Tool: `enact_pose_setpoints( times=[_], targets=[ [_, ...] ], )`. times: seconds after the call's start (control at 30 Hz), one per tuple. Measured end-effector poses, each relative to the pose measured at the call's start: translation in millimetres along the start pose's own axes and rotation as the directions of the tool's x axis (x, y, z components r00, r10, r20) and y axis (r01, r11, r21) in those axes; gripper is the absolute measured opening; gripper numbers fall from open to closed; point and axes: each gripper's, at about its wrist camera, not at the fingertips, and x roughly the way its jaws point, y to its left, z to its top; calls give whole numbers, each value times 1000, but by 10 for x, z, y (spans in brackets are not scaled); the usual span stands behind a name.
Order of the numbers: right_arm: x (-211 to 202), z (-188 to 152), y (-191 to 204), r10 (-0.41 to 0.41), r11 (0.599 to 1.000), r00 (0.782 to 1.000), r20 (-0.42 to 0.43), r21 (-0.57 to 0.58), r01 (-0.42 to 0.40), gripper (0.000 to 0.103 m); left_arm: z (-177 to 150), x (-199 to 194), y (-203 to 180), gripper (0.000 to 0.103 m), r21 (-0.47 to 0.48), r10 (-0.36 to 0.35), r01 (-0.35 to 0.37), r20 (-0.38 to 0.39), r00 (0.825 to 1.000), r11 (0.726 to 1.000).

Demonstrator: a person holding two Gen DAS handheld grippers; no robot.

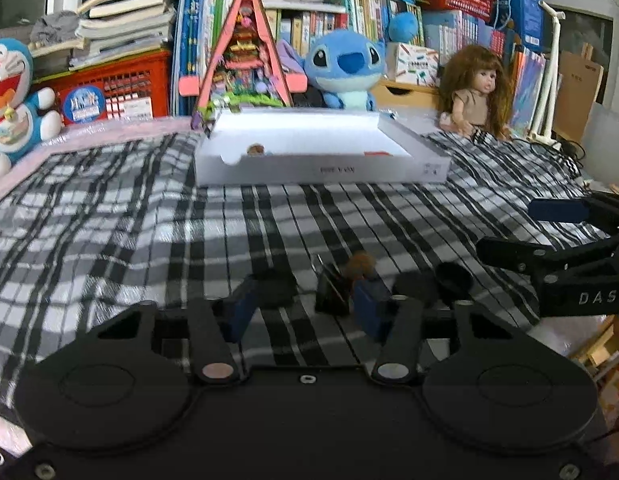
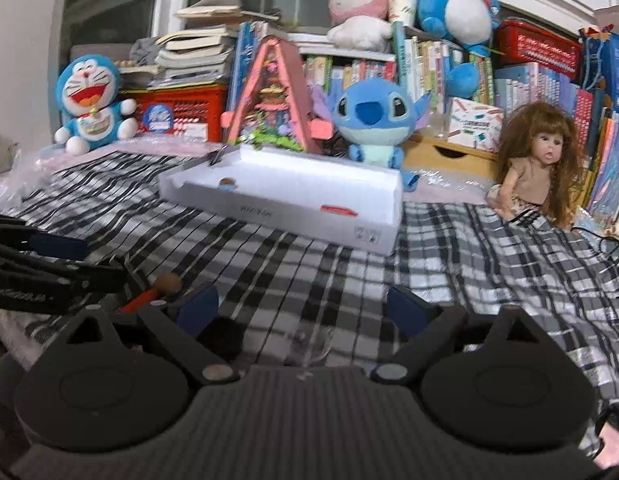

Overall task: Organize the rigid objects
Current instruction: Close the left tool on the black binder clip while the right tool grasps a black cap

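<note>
1. Small brown-topped figure [image 1: 359, 270] with a dark card-like piece beside it lies on the checked cloth [image 1: 149, 220], just ahead of the left gripper [image 1: 309, 306]; blur hides what it is exactly.
2. The left gripper's blue pads [image 1: 369, 304] stand fairly narrow around that spot. Whether they press on the figure cannot be told.
3. The right gripper [image 2: 301, 306] has its tongs spread wide, nothing between the pads; a clear glass-like thing [image 2: 309, 342] lies on the cloth just below them.
4. A small dark round thing [image 1: 453, 278] sits on the cloth just right of the figure.
5. Farther back stands the white box [image 1: 321, 168], open, with one small brown-and-blue piece [image 1: 256, 150] inside near its left end.
6. Behind it: a blue plush [image 1: 345, 68], a doll [image 1: 475, 88], and a pink triangular model [image 1: 245, 56].
</note>
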Motion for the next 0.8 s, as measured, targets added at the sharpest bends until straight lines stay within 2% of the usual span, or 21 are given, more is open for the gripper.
enact_pose_setpoints(
  times=[0.07, 0.13, 0.2, 0.23, 0.63, 0.8],
  targets=[
    [-9, -46, 42, 14, 1000, 1000, -9, -10, -14, 91, -30, 8, -2, 25, -6, -7, 7, -14, 1000, 1000],
    [-10, -82, 77, 31, 999, 999, -23, -18, -31, 82, -50, 14, -9, 23, -10, -21, 20, -25, 999, 1000],
    [-6, -111, 114, 48, 998, 998, -41, -26, -49, 68, -54, 10, -26, 23, -4, -25, 25, -21, 999, 1000],
    [0, -128, 134, 58, 998, 997, -52, -31, -59, 65, -51, 9, -35, 23, 2, -22, 22, -16, 1000, 1000],
    [106, -189, 259, 103, 993, 991, -88, -46, -108, 63, 5, 147, -104, 24, 23, -2, 2, 4, 1000, 1000],
    [142, -187, 290, 106, 992, 990, -91, -53, -111, 55, 12, 207, -118, 25, 37, 1, -1, 5, 1000, 999]
  ],
)
